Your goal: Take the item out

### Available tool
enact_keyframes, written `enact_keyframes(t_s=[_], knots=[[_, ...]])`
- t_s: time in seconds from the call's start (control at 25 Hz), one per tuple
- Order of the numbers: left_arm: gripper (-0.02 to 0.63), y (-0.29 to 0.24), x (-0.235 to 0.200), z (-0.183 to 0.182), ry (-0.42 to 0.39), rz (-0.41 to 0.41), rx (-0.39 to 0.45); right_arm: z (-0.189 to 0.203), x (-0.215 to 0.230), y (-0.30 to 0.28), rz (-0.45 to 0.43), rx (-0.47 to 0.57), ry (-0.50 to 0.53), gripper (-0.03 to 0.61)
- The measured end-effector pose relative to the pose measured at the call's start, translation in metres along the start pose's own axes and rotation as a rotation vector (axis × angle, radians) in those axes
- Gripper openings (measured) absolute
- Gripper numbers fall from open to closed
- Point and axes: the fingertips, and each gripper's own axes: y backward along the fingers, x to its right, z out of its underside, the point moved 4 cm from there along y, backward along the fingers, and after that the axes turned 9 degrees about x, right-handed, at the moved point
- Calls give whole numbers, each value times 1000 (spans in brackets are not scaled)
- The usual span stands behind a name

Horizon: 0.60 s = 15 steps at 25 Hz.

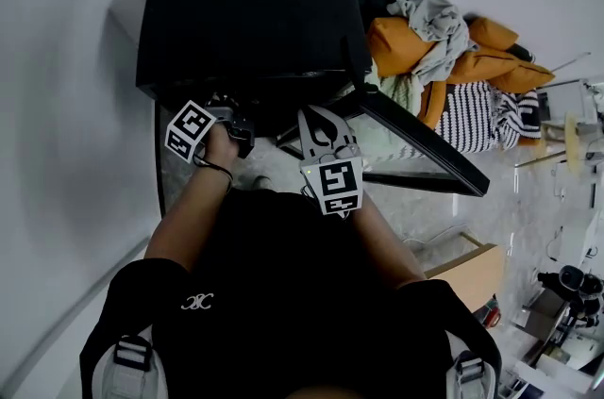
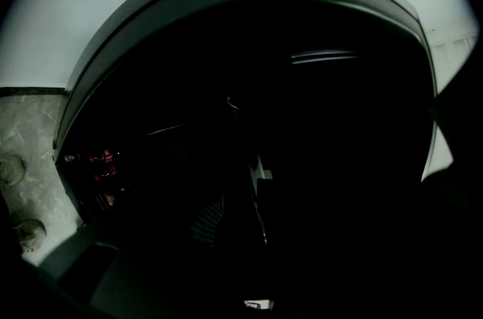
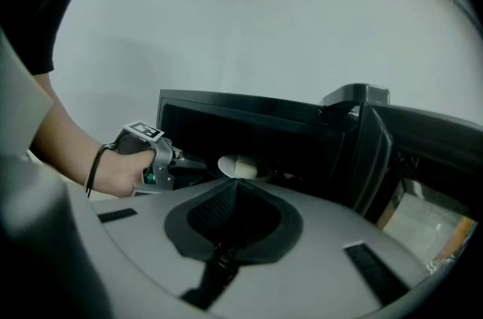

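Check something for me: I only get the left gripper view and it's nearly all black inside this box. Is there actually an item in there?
Observer: Yes. The right gripper view shows a pale round item inside the black cabinet, close to the tips of the left gripper. I can't tell if they touch.
Operator: Door out of the way?
Observer: The door stands open, out to the person's right.
Operator: And the right gripper?
Observer: The right gripper is in front of the opening, jaws together, nothing between them.
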Motion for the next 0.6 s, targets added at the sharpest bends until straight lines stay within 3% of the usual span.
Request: enact_keyframes(t_s=[0.2,0.32,0.6], knots=[[135,0,5,0,-33,5,6,2,-2,0,-5,-6,-6,8],[63,1,12,0,-94,14,0,4,-2,0,-4,-9,-15,8],[60,5,11,1,-82,15,-16,3,-11,0,-16,-6,-20,8]])
